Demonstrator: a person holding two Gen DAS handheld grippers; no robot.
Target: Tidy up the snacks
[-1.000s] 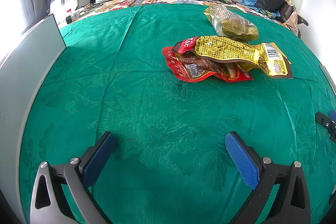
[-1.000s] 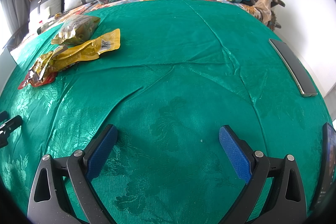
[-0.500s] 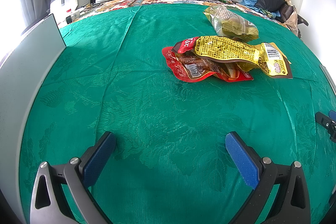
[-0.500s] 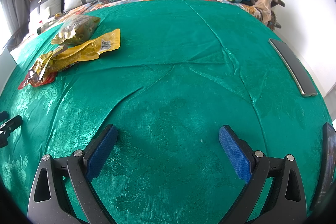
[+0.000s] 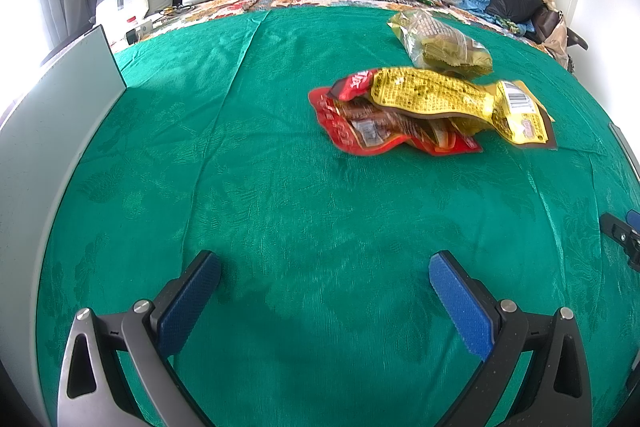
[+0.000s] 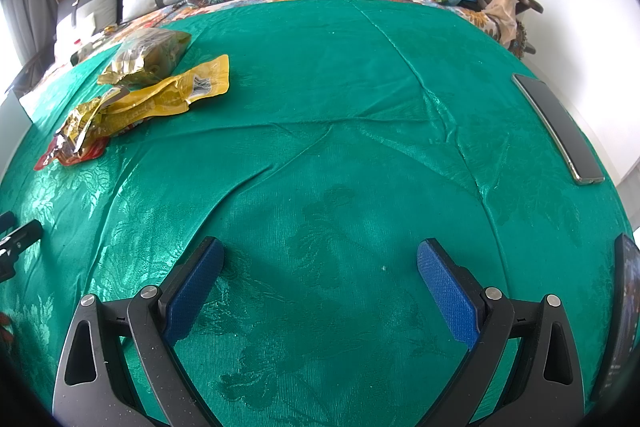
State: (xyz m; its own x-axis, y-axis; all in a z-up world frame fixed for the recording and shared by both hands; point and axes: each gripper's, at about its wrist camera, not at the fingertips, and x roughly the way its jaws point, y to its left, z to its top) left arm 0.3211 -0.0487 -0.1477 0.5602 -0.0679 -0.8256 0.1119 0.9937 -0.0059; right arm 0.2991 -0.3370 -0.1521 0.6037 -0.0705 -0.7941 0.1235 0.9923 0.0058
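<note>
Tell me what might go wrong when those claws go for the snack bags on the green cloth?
Three risks, as guesses. The yellow bag lies on top of the red bag, so a grab might lift both or drag one askew. The cloth is loose and creased; closing fingers could pinch it along with a bag. The clear bag looks crinkly and puffy, so it may slip out. Both the left gripper and the right gripper are open and empty.
</note>
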